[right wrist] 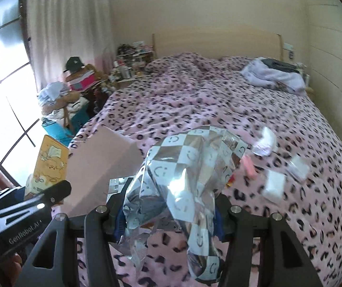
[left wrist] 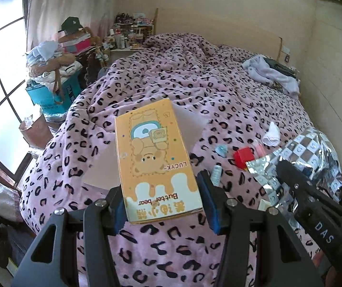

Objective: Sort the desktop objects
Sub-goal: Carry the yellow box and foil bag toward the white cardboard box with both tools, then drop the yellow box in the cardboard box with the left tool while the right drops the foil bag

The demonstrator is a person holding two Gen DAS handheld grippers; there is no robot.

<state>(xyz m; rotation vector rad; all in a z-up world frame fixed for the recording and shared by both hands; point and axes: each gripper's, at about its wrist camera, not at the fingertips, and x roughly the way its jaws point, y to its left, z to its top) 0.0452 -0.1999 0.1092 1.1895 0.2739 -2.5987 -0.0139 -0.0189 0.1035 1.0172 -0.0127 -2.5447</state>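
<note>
In the left wrist view my left gripper [left wrist: 163,212] is shut on an orange "Butter bear" carton [left wrist: 154,160], which is held above the bed and points away from the camera. To its right, my right gripper [left wrist: 314,191] clamps a crumpled silver checkered foil bag [left wrist: 309,148]. The right wrist view shows that bag [right wrist: 183,179] bunched between the blue pads of the right gripper [right wrist: 171,222]. The carton [right wrist: 49,165] stands at the far left there. On the blanket lie a red box [left wrist: 242,157], a small bottle [left wrist: 216,174] and a white sock [left wrist: 271,134].
A pale pink flat box [right wrist: 104,157] lies on the pink leopard blanket [right wrist: 218,100], partly behind the carton. White packets [right wrist: 273,186] lie on the right. Clothes [right wrist: 273,74] are piled by the headboard. A cluttered nightstand [right wrist: 132,64] and a teal bin [left wrist: 51,95] stand left of the bed.
</note>
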